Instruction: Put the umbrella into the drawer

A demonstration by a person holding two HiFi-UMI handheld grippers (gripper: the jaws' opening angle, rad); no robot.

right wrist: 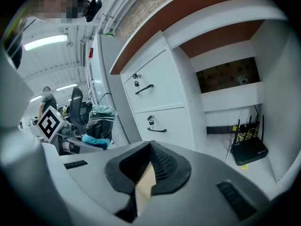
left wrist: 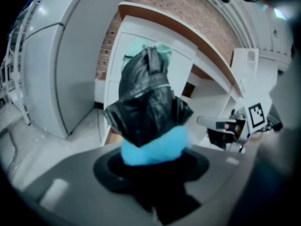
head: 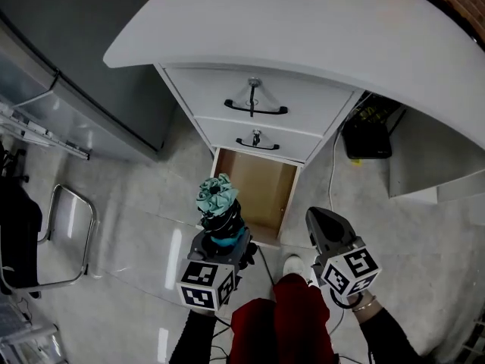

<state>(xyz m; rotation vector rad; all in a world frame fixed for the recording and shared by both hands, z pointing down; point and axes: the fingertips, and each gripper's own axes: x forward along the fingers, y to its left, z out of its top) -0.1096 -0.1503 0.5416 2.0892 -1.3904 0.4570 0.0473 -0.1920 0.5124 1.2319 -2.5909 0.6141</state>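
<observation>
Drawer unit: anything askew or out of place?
Nothing stands out. The bottom drawer is pulled open and looks empty; the two upper drawers sit flush. The umbrella, clamped in the left gripper, is bunched but shows no damage.

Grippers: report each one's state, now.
Left gripper: jaws shut on the umbrella.
Right gripper: jaws shut, empty.

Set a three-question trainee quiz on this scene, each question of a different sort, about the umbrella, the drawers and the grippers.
1. True or false: the umbrella already lies in the bottom drawer.
2. How many drawers of the cabinet are shut? A one, B two, C three.
3. Fill in: the umbrella is held by the ___ gripper.

Key: 1 false; 2 B; 3 left. The left gripper grips it above the open drawer.
</observation>
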